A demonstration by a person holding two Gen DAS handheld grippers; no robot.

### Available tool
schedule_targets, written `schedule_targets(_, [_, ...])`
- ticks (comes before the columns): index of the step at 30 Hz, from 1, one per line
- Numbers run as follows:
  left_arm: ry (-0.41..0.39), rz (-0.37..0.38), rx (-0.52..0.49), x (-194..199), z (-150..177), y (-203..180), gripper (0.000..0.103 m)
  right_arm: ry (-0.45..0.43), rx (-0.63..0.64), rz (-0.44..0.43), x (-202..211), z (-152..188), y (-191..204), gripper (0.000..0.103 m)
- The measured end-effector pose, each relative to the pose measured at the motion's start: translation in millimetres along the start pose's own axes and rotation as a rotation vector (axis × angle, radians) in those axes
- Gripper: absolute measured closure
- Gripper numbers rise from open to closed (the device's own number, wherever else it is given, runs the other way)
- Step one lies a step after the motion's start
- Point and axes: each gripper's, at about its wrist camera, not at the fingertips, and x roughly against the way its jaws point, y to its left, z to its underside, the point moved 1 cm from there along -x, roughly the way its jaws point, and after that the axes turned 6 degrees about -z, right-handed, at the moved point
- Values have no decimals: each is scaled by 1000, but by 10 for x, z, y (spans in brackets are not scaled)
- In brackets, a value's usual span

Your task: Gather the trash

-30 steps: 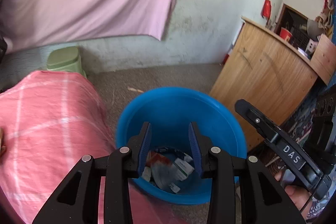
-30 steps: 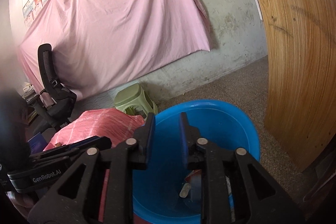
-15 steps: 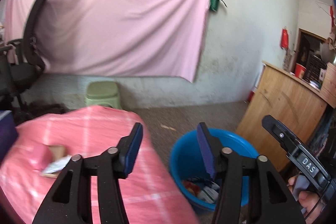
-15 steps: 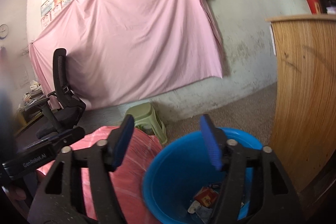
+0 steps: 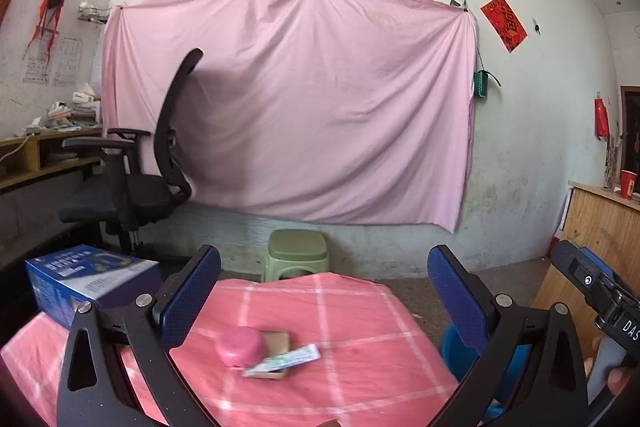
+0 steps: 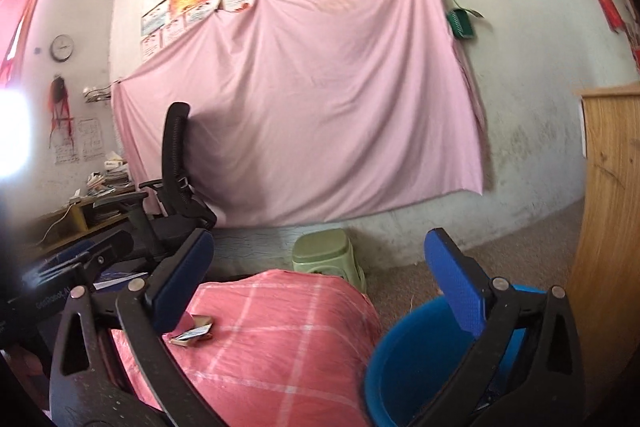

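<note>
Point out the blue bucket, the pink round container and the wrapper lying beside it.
blue bucket (image 6: 394, 355): right wrist view, left outer wall.
pink round container (image 5: 239, 345): left wrist view, middle of its top.
wrapper (image 5: 294, 358): left wrist view, middle of the flat strip.

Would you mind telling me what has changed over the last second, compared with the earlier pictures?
Both grippers have lifted away from over the blue bucket and swung toward the pink-clothed table. The left gripper and right gripper have both opened their jaws wide; neither holds anything. The bucket stays beside the table, and the pink lid, the brown card and the wrapper remain on the cloth.
</note>
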Motion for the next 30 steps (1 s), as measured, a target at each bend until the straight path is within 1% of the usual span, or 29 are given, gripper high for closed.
schedule_targets(3, [-14,-27,-3,33,16,216,1,-12,38,-30,-53,12,212,0])
schedule_targets(8, [-8,-85,2,49,147,604,1,2,84,-48,-183,68,480,0])
schedule_targets(14, [28,-134,13,20,355,1009,1,54,112,-70,-412,205,728,0])
schedule_targets(16, [47,-137,27,16,448,1130,1,80,122,-71,-498,254,810,0])
schedule_targets(21, [152,-115,31,-114,600,1394,1,176,130,-85,-780,385,969,0])
schedule_targets(24, [202,-119,44,-226,640,1458,1,246,125,-90,-969,476,1030,0])
schedule_targets(30, [282,-77,35,-414,724,1451,2,388,159,-99,-1270,680,1158,0])
